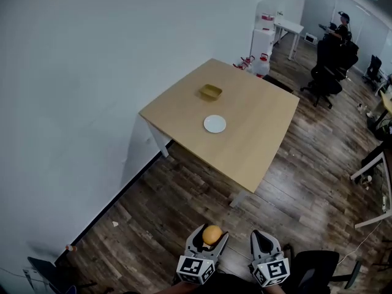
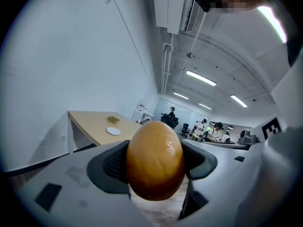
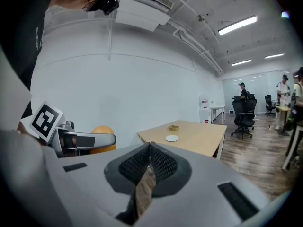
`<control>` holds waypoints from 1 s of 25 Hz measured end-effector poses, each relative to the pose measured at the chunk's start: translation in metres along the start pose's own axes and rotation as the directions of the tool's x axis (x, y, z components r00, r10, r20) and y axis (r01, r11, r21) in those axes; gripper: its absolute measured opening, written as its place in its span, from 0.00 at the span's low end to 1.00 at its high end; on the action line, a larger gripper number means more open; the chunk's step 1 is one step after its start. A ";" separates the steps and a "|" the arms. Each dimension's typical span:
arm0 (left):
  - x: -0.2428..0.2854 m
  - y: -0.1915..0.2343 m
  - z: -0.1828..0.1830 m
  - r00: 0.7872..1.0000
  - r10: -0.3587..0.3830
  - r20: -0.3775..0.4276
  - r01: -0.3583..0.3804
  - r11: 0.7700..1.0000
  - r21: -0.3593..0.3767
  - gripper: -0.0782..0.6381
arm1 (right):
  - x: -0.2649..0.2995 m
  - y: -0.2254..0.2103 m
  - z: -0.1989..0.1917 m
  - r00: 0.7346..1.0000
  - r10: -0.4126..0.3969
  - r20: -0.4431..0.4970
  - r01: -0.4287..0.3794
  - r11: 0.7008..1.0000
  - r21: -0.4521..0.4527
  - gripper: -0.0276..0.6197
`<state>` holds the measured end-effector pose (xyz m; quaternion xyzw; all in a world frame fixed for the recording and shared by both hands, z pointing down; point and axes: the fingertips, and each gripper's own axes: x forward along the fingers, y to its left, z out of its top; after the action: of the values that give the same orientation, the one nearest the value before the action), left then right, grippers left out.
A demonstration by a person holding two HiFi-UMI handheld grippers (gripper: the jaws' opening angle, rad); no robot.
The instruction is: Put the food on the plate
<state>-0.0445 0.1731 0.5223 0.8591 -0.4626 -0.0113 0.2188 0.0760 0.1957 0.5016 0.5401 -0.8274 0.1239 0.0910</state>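
An orange, egg-shaped food piece [image 1: 212, 234] [image 2: 155, 160] sits clamped between the jaws of my left gripper [image 1: 210, 237] [image 2: 156, 163], held low and far from the table. From the right gripper view the same orange food [image 3: 102, 131] shows at the left. My right gripper [image 1: 262, 242] [image 3: 149, 159] is shut with nothing in it, its pads touching. A small white plate [image 1: 215, 124] [image 2: 113, 131] [image 3: 172, 138] lies near the middle of the wooden table [image 1: 257, 133], well ahead of both grippers.
A shallow yellow-brown dish [image 1: 211, 92] [image 3: 174, 127] sits on the table beyond the plate. Dark wood floor [image 1: 184, 195] lies between me and the table, with a white wall [image 1: 79, 90] at left. Office chairs [image 1: 324, 78] and a person [image 1: 340, 32] are at the back right; a black chair [image 1: 318, 271] is close by.
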 end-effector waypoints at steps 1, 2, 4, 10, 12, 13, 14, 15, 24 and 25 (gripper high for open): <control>0.009 0.010 0.007 1.000 -0.004 -0.001 0.004 1.000 0.005 0.54 | 0.014 -0.002 0.006 1.000 -0.008 0.000 0.008 1.000 -0.006 0.14; 0.016 0.020 0.016 1.000 -0.005 0.003 0.005 1.000 0.009 0.54 | 0.027 -0.004 0.012 1.000 -0.014 0.008 0.014 1.000 -0.010 0.14; 0.031 0.040 0.031 1.000 -0.005 0.012 0.005 1.000 0.017 0.54 | 0.050 -0.010 0.024 0.999 -0.044 0.023 0.045 0.999 -0.025 0.14; 0.068 0.084 0.064 0.999 -0.052 0.012 0.051 0.994 0.096 0.54 | 0.092 -0.027 0.061 0.980 -0.173 0.097 0.179 0.982 -0.062 0.14; 0.076 0.092 0.073 0.998 -0.064 0.009 0.062 0.992 0.111 0.54 | 0.101 -0.030 0.064 0.978 -0.185 0.099 0.190 0.981 -0.045 0.14; 0.079 0.093 0.076 0.998 -0.066 0.011 0.064 0.992 0.113 0.54 | 0.104 -0.032 0.064 0.978 -0.188 0.094 0.192 0.981 -0.038 0.14; 0.081 0.094 0.077 0.998 -0.068 0.012 0.066 0.991 0.115 0.54 | 0.107 -0.033 0.064 0.978 -0.190 0.089 0.193 0.981 -0.034 0.14; 0.084 0.095 0.078 0.998 -0.069 0.013 0.067 0.991 0.118 0.54 | 0.110 -0.034 0.064 0.978 -0.188 0.086 0.192 0.981 -0.034 0.14; 0.111 0.124 0.085 0.999 -0.024 0.042 0.020 0.997 0.077 0.54 | 0.158 -0.039 0.075 0.986 -0.123 0.109 0.127 0.991 -0.031 0.14; 0.116 0.129 0.086 0.999 -0.017 0.041 0.013 0.997 0.079 0.54 | 0.164 -0.042 0.076 0.987 -0.115 0.112 0.119 0.992 -0.029 0.14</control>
<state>-0.0988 -0.0128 0.5152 0.8701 -0.4606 -0.0125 0.1748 0.0474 0.0135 0.4800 0.5922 -0.8000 0.0735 0.0620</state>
